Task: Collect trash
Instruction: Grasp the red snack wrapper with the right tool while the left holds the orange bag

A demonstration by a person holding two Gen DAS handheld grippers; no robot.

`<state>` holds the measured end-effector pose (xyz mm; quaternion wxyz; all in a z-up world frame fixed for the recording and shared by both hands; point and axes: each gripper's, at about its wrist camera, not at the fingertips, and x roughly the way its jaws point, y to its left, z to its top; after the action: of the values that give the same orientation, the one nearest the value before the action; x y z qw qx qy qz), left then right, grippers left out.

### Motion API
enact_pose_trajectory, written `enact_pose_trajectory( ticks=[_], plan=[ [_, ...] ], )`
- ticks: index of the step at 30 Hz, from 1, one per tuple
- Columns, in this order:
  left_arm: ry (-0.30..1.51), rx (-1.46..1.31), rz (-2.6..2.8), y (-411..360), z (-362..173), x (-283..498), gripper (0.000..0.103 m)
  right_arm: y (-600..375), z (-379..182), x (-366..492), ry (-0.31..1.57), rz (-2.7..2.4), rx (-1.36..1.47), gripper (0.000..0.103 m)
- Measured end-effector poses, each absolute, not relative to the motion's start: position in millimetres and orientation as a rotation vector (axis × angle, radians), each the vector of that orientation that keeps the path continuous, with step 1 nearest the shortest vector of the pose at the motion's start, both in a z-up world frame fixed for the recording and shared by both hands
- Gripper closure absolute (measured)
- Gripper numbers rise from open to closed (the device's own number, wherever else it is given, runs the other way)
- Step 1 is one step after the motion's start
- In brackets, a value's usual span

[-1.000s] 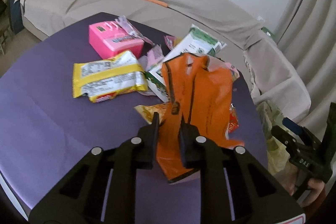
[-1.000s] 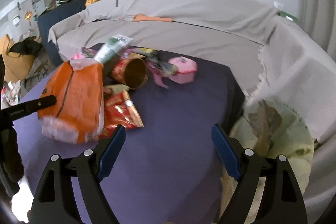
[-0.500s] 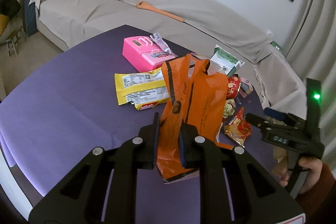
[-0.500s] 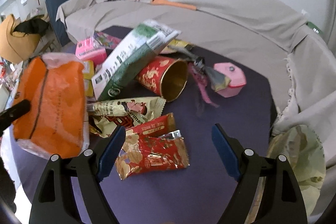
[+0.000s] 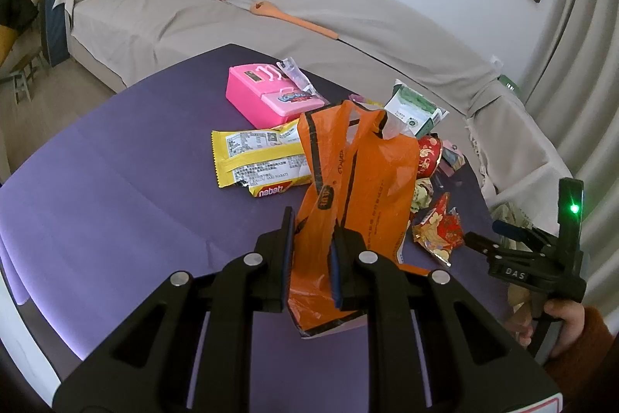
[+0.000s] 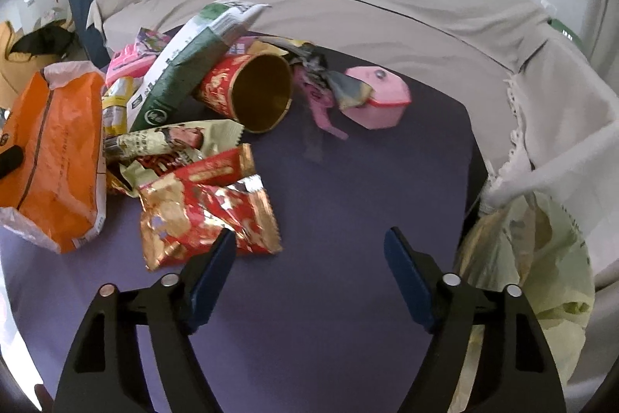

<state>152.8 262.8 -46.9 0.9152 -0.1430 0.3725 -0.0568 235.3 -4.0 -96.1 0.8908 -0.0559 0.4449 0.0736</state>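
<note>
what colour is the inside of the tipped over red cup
Gold: the red patterned paper cup lies on its side, mouth toward the camera; clearest in the right wrist view.

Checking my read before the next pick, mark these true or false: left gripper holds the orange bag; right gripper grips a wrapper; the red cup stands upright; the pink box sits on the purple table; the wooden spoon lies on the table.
1. The left gripper is clamped on the orange bag: true.
2. The right gripper grips a wrapper: false. Its jaws are open, just narrowing, with nothing between them; the red and gold wrapper lies beside its left finger.
3. The red cup stands upright: false, it lies on its side.
4. The pink box sits on the purple table: true.
5. The wooden spoon lies on the table: false, it is on the sofa.
</note>
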Motion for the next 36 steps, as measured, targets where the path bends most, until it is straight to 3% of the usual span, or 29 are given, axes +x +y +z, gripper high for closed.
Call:
enact_pose_trajectory(
  ticks=[9,21,22,24,25,26,28,30,36],
  plan=[
    [0.765,-0.303,-0.080,275,-47,158,0.089,7,-88,224,0.848,0.278,-0.115,0.031],
    [0.809,-0.300,-0.080,270,-63,162,0.089,54,-112,253,0.946,0.363,-0.147,0.031],
    [0.811,-0.299,-0.080,269,-63,162,0.089,56,-110,253,0.937,0.365,-0.155,0.035],
    [0.814,-0.296,-0.081,267,-63,162,0.089,58,-106,250,0.926,0.388,-0.158,0.056],
    [0.814,-0.295,-0.081,266,-63,162,0.089,58,-102,247,0.914,0.385,-0.160,0.060],
    [0.813,-0.294,-0.082,265,-62,161,0.089,55,-96,245,0.900,0.387,-0.149,0.072],
    [0.807,-0.292,-0.087,263,-59,161,0.089,49,-88,242,0.890,0.406,-0.113,0.081],
    [0.790,-0.286,-0.096,260,-53,160,0.089,41,-77,237,0.865,0.390,-0.097,0.086],
    [0.736,-0.272,-0.116,249,-27,153,0.089,19,-51,226,0.802,0.376,-0.071,0.087]
  ],
)
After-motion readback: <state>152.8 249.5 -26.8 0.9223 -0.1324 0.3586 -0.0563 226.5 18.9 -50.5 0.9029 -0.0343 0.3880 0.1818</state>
